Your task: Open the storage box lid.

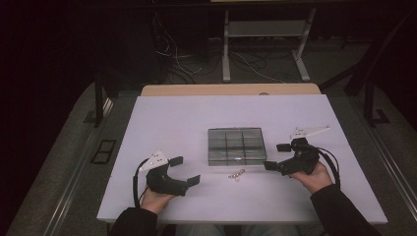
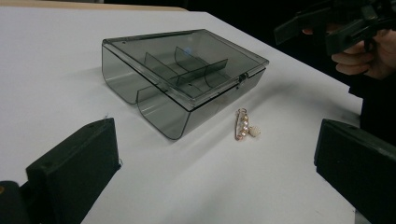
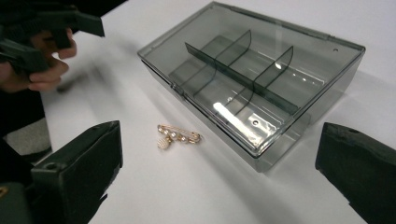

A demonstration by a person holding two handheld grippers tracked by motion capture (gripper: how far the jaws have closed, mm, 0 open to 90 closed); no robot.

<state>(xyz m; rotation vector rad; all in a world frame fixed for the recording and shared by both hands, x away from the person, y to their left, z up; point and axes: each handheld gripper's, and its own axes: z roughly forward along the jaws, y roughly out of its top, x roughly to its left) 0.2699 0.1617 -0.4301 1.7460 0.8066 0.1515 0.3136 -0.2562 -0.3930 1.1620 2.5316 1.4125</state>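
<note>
Brooch [image 1: 236,174] on table [image 1: 172,123], just at box's [image 1: 236,145] 6 o'clock edge, long axis 3–9. R gripper [image 1: 276,156] nearer, brooch at its 8; L gripper [image 1: 185,170] farther. Both jaws apart, empty.

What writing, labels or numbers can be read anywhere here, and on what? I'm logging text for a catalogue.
None: no readable text on the smoky plastic box, the gold brooch, the white table or either gripper.
</note>
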